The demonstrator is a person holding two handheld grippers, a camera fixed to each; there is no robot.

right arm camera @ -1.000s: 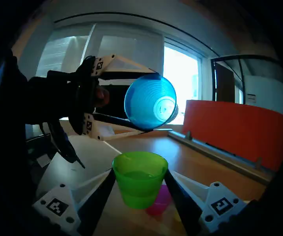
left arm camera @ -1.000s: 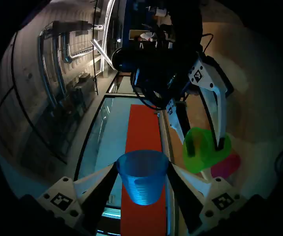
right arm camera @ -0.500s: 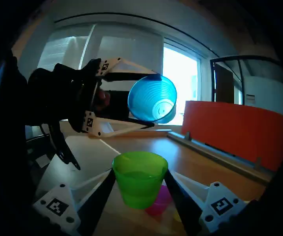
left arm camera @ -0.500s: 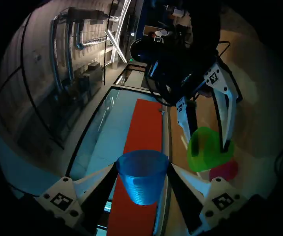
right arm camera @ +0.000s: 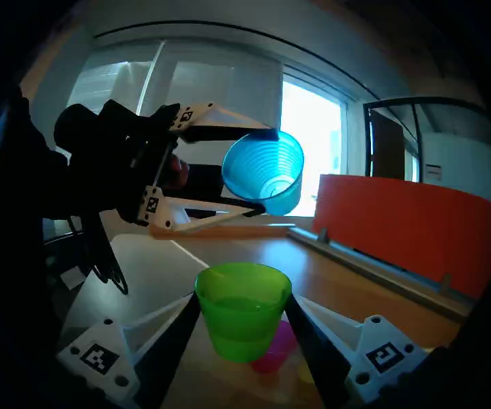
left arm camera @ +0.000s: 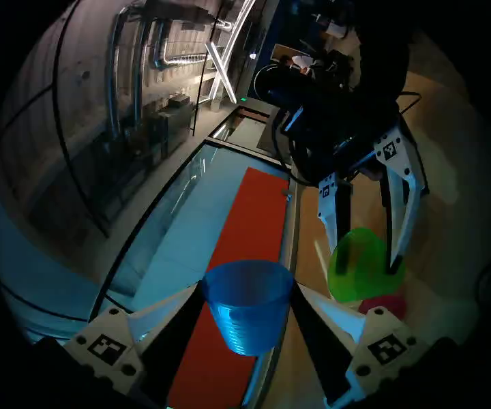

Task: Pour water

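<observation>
In the left gripper view my left gripper (left arm camera: 245,310) is shut on a translucent blue cup (left arm camera: 247,313). In the right gripper view that blue cup (right arm camera: 264,172) hangs tilted on its side in the air, mouth facing the camera, between the left gripper's white fingers (right arm camera: 225,126), with nothing visible inside. My right gripper (right arm camera: 243,320) is shut on an upright green cup (right arm camera: 243,310) that holds liquid. From the left gripper view the green cup (left arm camera: 363,266) sits between the right gripper's fingers (left arm camera: 399,204), below and right of the blue cup.
A pink cup (right arm camera: 277,347) stands on the wooden table (right arm camera: 341,279) just behind the green cup. An orange panel (right arm camera: 416,225) runs along the table's right edge, with bright windows (right arm camera: 310,143) behind. A black-sleeved arm (right arm camera: 88,177) holds the left gripper.
The blue cup has tipped back from mouth-down toward upright. The left gripper has risen slightly with it. The green cup and right gripper have stayed still.
</observation>
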